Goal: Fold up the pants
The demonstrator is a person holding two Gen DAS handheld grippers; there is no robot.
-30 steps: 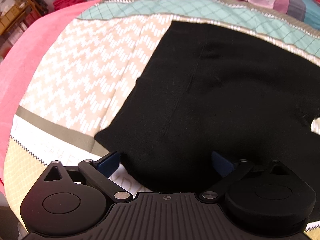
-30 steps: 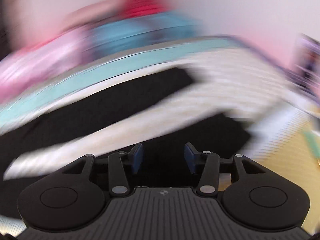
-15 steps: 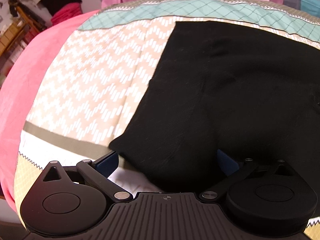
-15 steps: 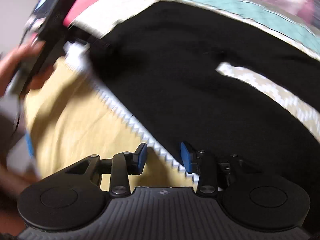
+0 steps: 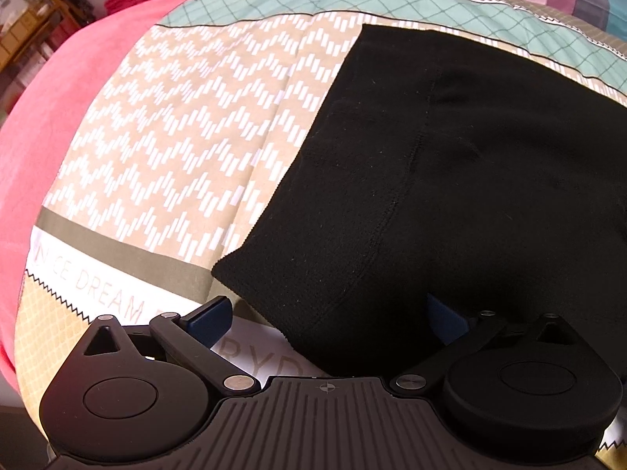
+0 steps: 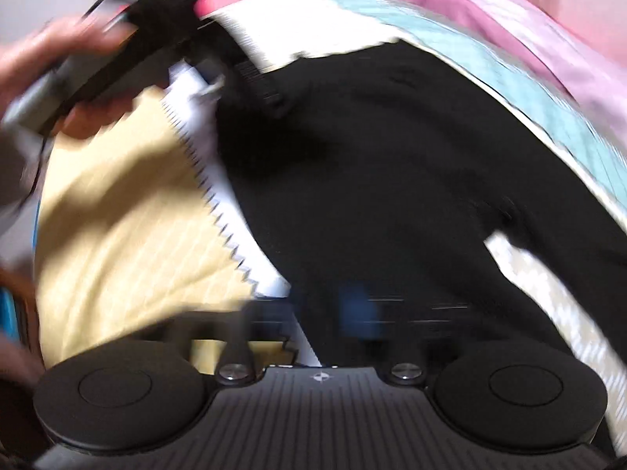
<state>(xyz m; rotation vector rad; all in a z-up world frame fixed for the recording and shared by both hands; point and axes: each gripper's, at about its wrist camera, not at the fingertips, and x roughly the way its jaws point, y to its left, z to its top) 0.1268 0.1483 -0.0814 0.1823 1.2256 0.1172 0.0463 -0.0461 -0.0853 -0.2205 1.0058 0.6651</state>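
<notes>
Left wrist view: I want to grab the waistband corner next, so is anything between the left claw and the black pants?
Nothing visible. The left claw is wide open with the near corner of the black pants already lying between its fingers on the patterned bedspread.

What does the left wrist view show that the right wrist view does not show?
Only the left wrist view: the open left claw around a corner of the black pants, the seam, and printed letters on the quilt. Only the right wrist view: a hand holding the other claw, and the blurred right claw. Both: pants on the patterned quilt.
</notes>
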